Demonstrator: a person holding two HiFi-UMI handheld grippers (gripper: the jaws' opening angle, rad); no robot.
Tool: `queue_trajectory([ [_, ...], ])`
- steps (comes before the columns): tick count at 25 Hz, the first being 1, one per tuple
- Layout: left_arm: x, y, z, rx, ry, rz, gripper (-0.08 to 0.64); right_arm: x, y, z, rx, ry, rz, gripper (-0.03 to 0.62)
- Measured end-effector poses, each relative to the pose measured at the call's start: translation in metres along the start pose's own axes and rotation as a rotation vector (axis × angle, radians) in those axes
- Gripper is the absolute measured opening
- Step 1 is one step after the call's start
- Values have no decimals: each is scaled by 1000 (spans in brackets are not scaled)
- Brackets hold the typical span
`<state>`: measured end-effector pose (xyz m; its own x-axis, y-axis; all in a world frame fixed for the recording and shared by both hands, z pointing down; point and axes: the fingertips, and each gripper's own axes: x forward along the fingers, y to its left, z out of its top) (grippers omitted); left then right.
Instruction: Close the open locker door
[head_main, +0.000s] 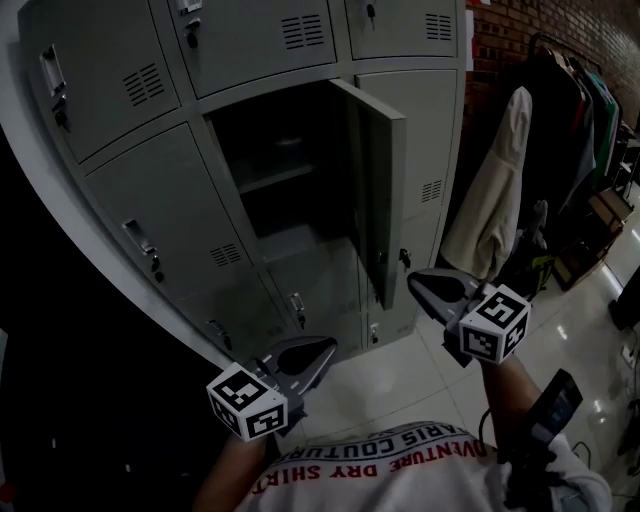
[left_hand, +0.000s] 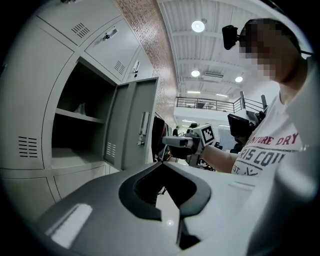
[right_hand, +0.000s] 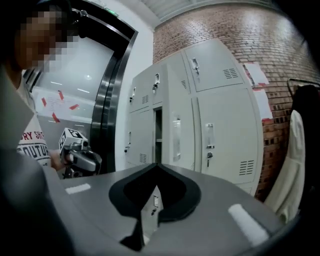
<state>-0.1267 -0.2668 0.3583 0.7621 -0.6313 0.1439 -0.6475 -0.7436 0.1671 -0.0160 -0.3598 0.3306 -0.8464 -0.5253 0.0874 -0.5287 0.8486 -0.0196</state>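
The grey locker door (head_main: 378, 190) stands swung out to the right of its dark compartment (head_main: 285, 170), which has one shelf inside. My right gripper (head_main: 415, 282) is shut and empty, its tips just right of the door's lower corner, apart from it. My left gripper (head_main: 325, 350) is shut and empty, lower down in front of the bottom lockers. The left gripper view has its own jaw tips (left_hand: 161, 163) closed together, with the open door (left_hand: 135, 125) and the right gripper (left_hand: 172, 142) beyond. The right gripper view looks past its closed tips (right_hand: 156, 166) at the door (right_hand: 175, 135), nearly edge-on.
Closed lockers (head_main: 150, 220) surround the open one. A beige coat (head_main: 490, 200) hangs right of the lockers, with a clothes rack (head_main: 575, 100) against a brick wall (head_main: 500, 40). Glossy white floor tiles (head_main: 410, 385) lie below. A dark doorframe (right_hand: 107, 100) stands left of the lockers.
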Motion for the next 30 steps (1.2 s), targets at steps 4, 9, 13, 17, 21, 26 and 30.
queue_trajectory([
  [4, 3, 20, 1, -2, 10, -7, 3, 14, -42, 21, -32, -33, -87, -5],
  [9, 7, 37, 9, 11, 8, -26, 3, 37, -64, 39, 62, -102, -91, -5],
  [13, 9, 54, 11, 8, 2, -43, 3, 48, -64, 40, 64, -112, -96, -5],
  [17, 14, 61, 13, 19, 9, -64, 3, 54, -57, 37, 53, -108, -87, -5],
  [21, 19, 64, 15, 26, 13, -81, 3, 59, -45, 36, 37, -99, -52, -5],
  [26, 15, 69, 12, 23, 18, -75, 3, 82, -14, 36, 32, -93, 46, -5],
  [30, 6, 80, 11, 18, 15, -43, 3, 111, 10, 41, 9, -85, 134, -5],
])
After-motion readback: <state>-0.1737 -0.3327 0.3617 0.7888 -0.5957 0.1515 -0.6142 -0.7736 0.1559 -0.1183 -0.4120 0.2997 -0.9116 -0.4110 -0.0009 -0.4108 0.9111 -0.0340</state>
